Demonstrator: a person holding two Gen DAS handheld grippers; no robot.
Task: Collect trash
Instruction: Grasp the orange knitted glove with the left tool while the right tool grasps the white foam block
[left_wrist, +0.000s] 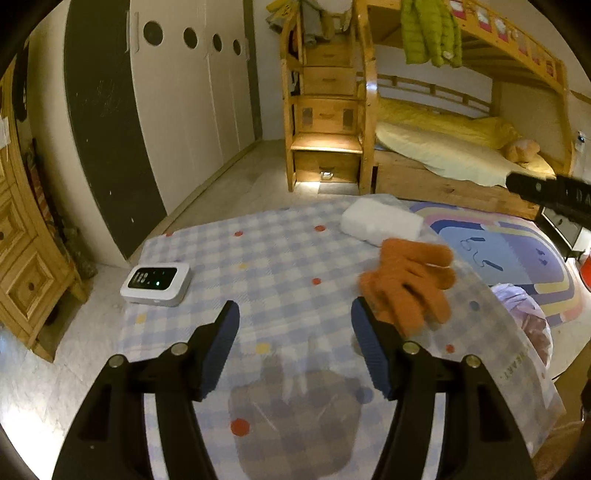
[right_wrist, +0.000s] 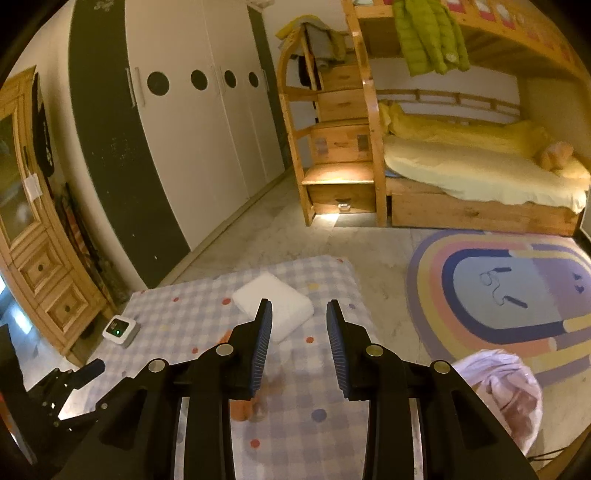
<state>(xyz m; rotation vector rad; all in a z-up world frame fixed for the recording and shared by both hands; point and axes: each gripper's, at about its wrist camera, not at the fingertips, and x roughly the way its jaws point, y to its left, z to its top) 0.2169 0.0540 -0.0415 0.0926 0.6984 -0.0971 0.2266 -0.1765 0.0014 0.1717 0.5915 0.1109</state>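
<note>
A low table with a blue checked cloth (left_wrist: 280, 258) holds an orange knitted glove (left_wrist: 410, 280), a white tissue pack (left_wrist: 380, 221) and a clear plastic bag (left_wrist: 491, 354) lying flat at the right. My left gripper (left_wrist: 291, 317) is open and empty above the cloth, its right finger just beside the glove. My right gripper (right_wrist: 299, 317) is open and empty, higher above the table (right_wrist: 317, 387), with the tissue pack (right_wrist: 273, 306) behind its left finger. A bit of the orange glove (right_wrist: 242, 406) shows below that finger.
A small white device with a green light (left_wrist: 155, 280) sits at the table's left edge. A filled pinkish plastic bag (right_wrist: 506, 398) stands on the floor right of the table. A colourful oval rug (right_wrist: 509, 295), a wooden bunk bed (right_wrist: 461, 177) and a wardrobe (right_wrist: 184, 140) lie beyond.
</note>
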